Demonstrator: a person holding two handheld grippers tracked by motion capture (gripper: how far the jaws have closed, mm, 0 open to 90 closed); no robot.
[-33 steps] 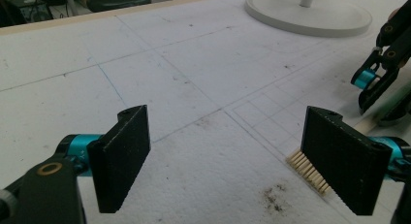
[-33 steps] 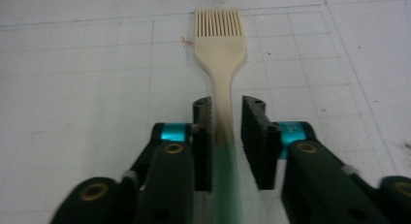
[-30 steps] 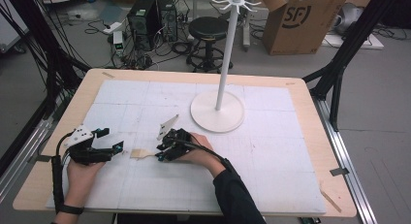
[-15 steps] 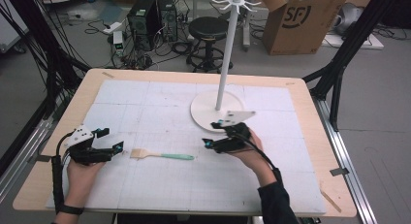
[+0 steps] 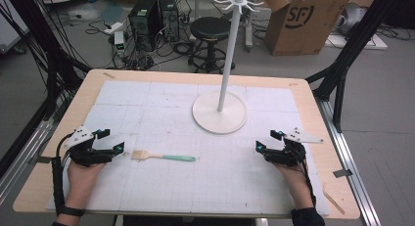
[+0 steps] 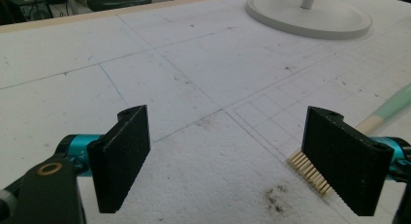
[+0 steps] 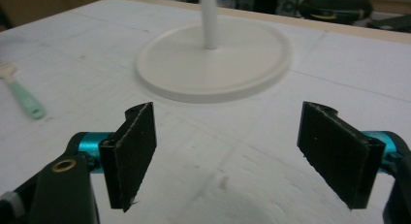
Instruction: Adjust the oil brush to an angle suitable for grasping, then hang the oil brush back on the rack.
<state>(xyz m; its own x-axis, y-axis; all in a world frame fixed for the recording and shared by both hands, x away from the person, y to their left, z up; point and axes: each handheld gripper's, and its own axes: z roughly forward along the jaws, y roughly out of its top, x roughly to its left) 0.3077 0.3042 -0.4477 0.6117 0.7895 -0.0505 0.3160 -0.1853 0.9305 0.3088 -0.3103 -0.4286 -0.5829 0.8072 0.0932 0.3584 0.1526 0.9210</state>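
A small brush with a pale green handle and a wooden head lies flat on the white mat, handle pointing right. My left gripper rests just left of the brush head, jaws open. In the left gripper view the bristles peek out behind the right-hand jaw. My right gripper sits far to the right on the mat, well apart from the brush. Its jaws have just been opening and stand wide with nothing between them. The brush handle lies far off at the left.
A white hanger stand with a round base and a tall pole stands at the back centre of the mat. The wooden table edge frames the mat. A stool, computers and a cardboard box sit on the floor beyond.
My right gripper let go of the brush, opened its jaws and swept from the table's middle to the right side. The brush stayed lying on the mat. The left gripper kept still.
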